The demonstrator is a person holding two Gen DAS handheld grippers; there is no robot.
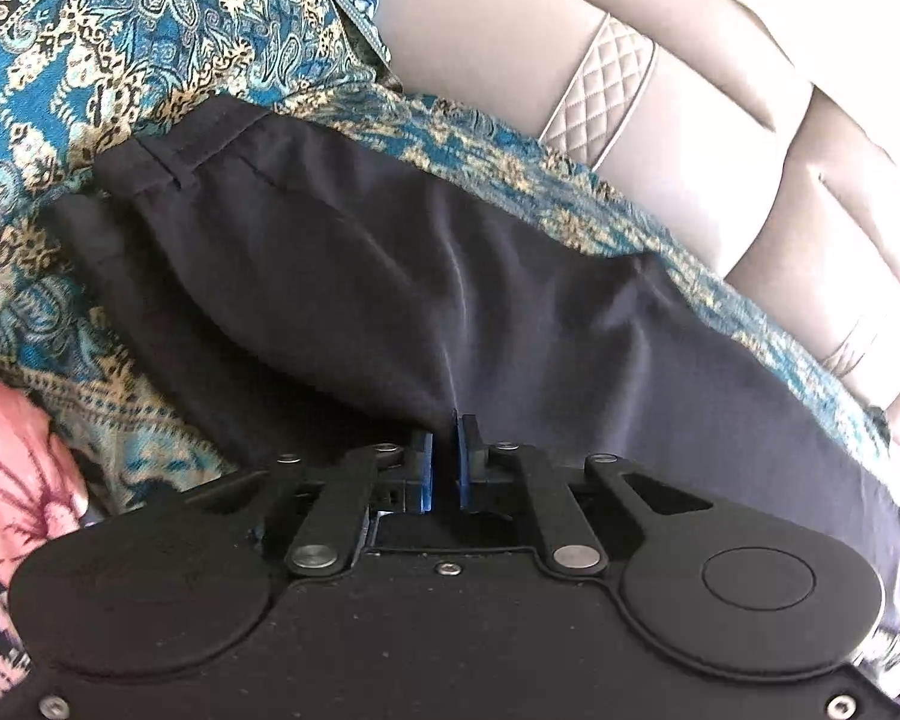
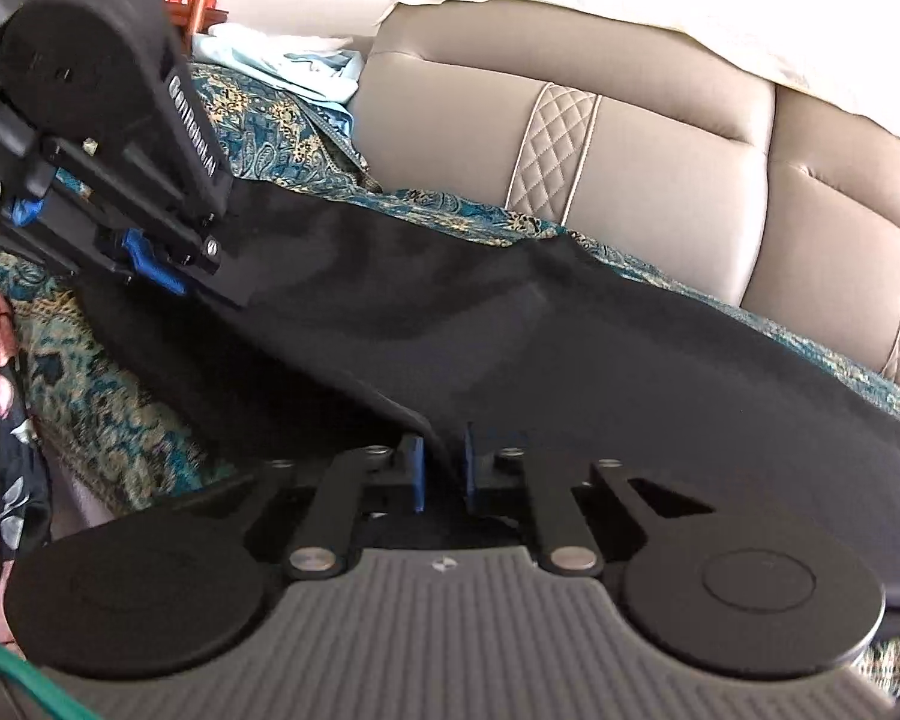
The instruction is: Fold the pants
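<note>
Dark navy pants lie spread over a teal and gold patterned cloth on a sofa seat; the waistband with a belt loop is at the upper left. My left gripper is shut on the near edge of the pants. In the right wrist view the pants stretch across the seat, and my right gripper is shut on their near edge. The left gripper also shows there at the upper left, holding the same edge.
The beige leather sofa back with quilted strips rises behind the pants. Light blue cloth lies at the far left of the seat. The person's floral sleeve is at the left edge.
</note>
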